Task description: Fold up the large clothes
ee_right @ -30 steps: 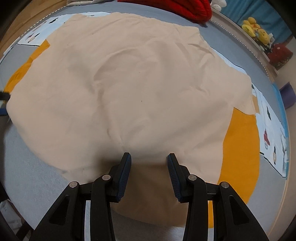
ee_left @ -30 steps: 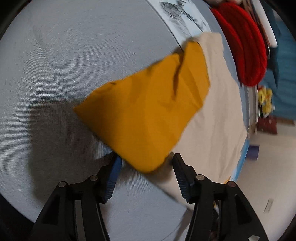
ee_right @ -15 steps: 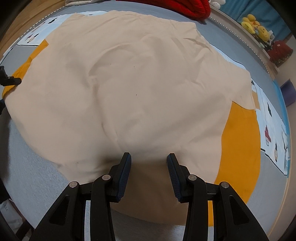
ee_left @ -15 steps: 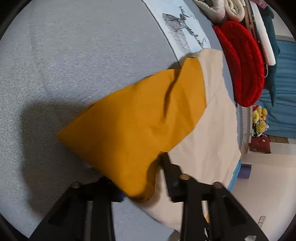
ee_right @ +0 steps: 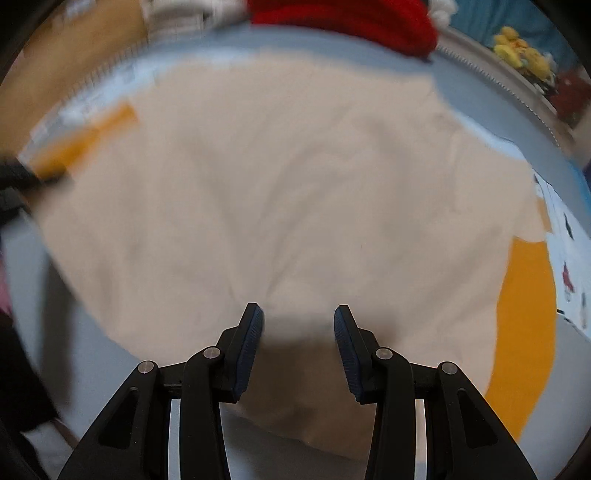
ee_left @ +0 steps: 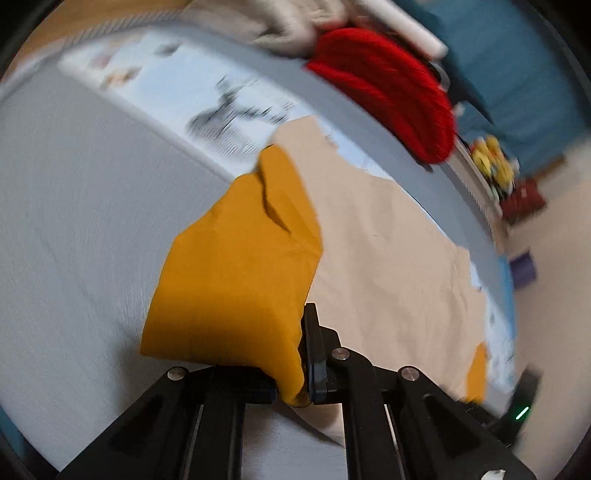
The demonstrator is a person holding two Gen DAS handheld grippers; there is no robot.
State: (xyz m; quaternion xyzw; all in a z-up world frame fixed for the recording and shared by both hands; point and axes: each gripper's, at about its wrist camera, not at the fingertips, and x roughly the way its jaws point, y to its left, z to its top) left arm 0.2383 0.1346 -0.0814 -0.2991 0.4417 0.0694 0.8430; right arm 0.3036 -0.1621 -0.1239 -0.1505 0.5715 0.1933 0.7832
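A large beige shirt (ee_right: 295, 192) with mustard-orange sleeves lies spread on a grey bed (ee_left: 74, 221). In the left wrist view my left gripper (ee_left: 291, 384) is shut on the end of the left orange sleeve (ee_left: 236, 280) and holds it lifted beside the beige body (ee_left: 388, 266). In the right wrist view my right gripper (ee_right: 298, 343) is open and empty over the shirt's near hem. The other orange sleeve (ee_right: 524, 325) lies flat at the right. The left gripper shows blurred at the left edge (ee_right: 18, 177).
A red knitted item (ee_left: 391, 96) and pale folded cloths (ee_left: 288, 22) lie at the bed's far side. A printed light-blue sheet (ee_left: 229, 107) lies under the shirt. Yellow plush toys (ee_right: 524, 55) sit past the bed edge; floor lies to the right (ee_left: 554, 229).
My left gripper closed on the orange sleeve end and lifted it, swinging toward the shirt body. The right gripper stayed open over the hem, with the view shifting slightly.
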